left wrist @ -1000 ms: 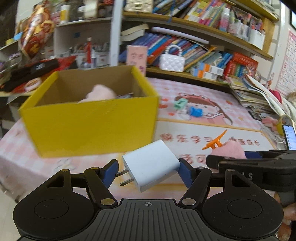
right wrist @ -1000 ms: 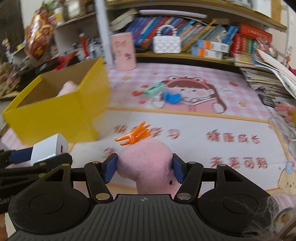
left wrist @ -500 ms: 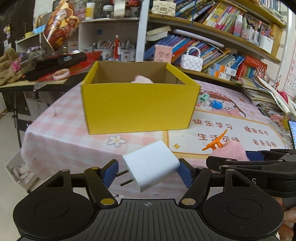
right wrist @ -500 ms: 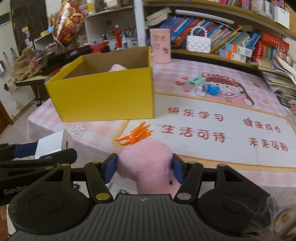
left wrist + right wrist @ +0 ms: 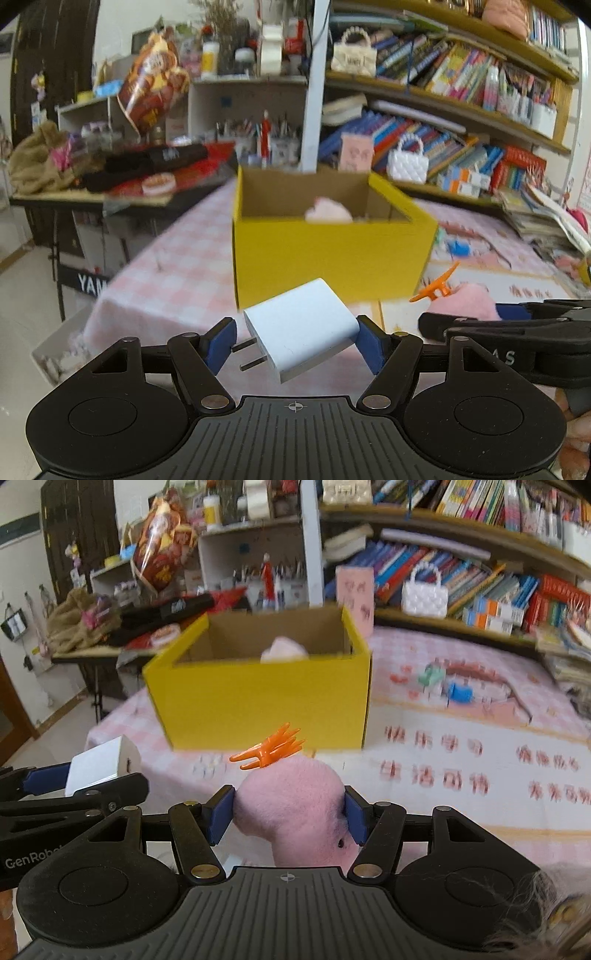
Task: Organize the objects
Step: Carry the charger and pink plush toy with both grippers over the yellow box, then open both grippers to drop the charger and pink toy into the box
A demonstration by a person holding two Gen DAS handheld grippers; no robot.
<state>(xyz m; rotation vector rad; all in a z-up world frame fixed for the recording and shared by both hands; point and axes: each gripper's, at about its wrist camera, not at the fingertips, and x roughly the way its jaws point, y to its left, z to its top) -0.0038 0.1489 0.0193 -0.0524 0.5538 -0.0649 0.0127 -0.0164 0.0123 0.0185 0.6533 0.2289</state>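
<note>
1. At far left of your left-wrist view, a side table (image 5: 92, 197) carries dark bundles and a red cloth; only this view shows the floor below it.
2. Centre: your left gripper (image 5: 294, 345) pinches a white charger (image 5: 301, 334) tilted between its blue pads (image 5: 369, 349), prongs pointing at the left pad. Beyond it stands the yellow box (image 5: 325, 258) on the pink checked tablecloth (image 5: 177, 269), with something pink (image 5: 328, 214) inside.
3. Right edge: your right gripper's side profile shows here, holding a pink plush toy (image 5: 467, 301) with an orange claw clip (image 5: 436, 288) above it.
4. At left of the right-wrist view, the charger (image 5: 103, 768) appears end-on in the left gripper's fingers.
5. Centre: your right gripper (image 5: 289, 814) squeezes the plush toy (image 5: 291, 808), both pads sunk into the fur; the clip (image 5: 271, 749) rests on top.
6. Right: only this view shows the printed mat (image 5: 461, 746) clearly, with a green piece (image 5: 430, 674) and a blue piece (image 5: 460, 692) lying on it.
</note>
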